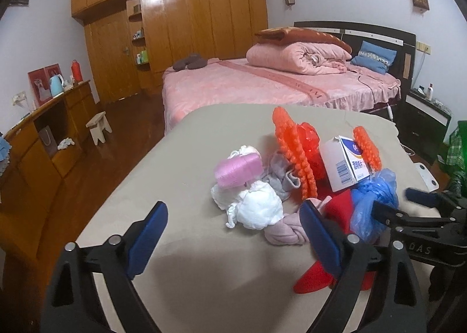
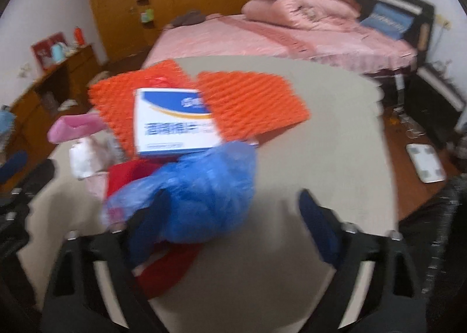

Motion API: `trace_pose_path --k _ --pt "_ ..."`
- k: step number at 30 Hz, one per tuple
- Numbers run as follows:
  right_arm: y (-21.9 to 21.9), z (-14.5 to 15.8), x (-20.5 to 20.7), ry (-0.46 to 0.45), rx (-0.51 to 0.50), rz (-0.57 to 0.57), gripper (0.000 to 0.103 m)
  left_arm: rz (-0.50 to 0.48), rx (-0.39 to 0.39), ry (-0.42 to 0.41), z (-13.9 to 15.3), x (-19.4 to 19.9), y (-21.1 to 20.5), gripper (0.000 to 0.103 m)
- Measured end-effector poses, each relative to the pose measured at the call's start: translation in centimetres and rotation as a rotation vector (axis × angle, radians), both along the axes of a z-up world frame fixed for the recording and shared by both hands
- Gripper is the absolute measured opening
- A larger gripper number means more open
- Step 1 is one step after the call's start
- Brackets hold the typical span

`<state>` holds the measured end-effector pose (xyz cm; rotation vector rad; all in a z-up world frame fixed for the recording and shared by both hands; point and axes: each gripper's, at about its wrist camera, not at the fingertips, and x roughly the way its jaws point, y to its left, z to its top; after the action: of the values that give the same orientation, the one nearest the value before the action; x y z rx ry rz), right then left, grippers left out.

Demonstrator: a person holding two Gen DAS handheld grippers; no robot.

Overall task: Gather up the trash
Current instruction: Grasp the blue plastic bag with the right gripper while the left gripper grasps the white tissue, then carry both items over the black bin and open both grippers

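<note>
Plainly, from the left wrist view the left gripper [image 1: 233, 233] stands with its fingers [image 1: 147, 233] spread wide and empty, above the beige worktop [image 1: 163, 187] just short of the heap. White crumpled tissue [image 1: 256, 210] lies nearest; grey and pink cloth touch it, so a careless close could drag cloth along with trash. The right gripper [image 1: 394, 204] reaches in beside the blue plastic bag [image 1: 376, 195].

From the right wrist view, blurred, the right gripper [image 2: 233, 216] has its fingers [image 2: 149, 216] parted, the left one pushing into the blue plastic bag [image 2: 198, 190], not yet pinching. The thin, crinkled film may slip or snag the red item [image 2: 128, 175] beneath. The white box [image 2: 175, 123] leans against orange mats [image 2: 251, 102].
</note>
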<state>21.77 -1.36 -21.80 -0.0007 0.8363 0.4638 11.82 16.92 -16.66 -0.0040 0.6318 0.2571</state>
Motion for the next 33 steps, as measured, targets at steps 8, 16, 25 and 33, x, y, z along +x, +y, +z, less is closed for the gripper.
trace_pose_path --k 8,16,25,33 --pt "-0.3 1.9 -1.1 -0.010 0.049 0.082 0.024 -0.032 -0.014 0.022 -1.1 0.3 -0.6 0.076" --pt "-2.2 2.3 -1.4 -0.016 0.038 0.052 0.022 -0.027 -0.031 0.052 -2.4 1.9 -0.3 0.073" --pt "-2.8 2.3 -1.6 -0.003 0.034 0.041 0.023 -0.079 -0.135 0.082 -3.7 3.5 0.7 0.032" --pt "-3.2 4.2 -3.2 -0.046 0.050 0.046 0.023 -0.095 -0.116 -0.004 -0.7 -0.1 0.3 0.021"
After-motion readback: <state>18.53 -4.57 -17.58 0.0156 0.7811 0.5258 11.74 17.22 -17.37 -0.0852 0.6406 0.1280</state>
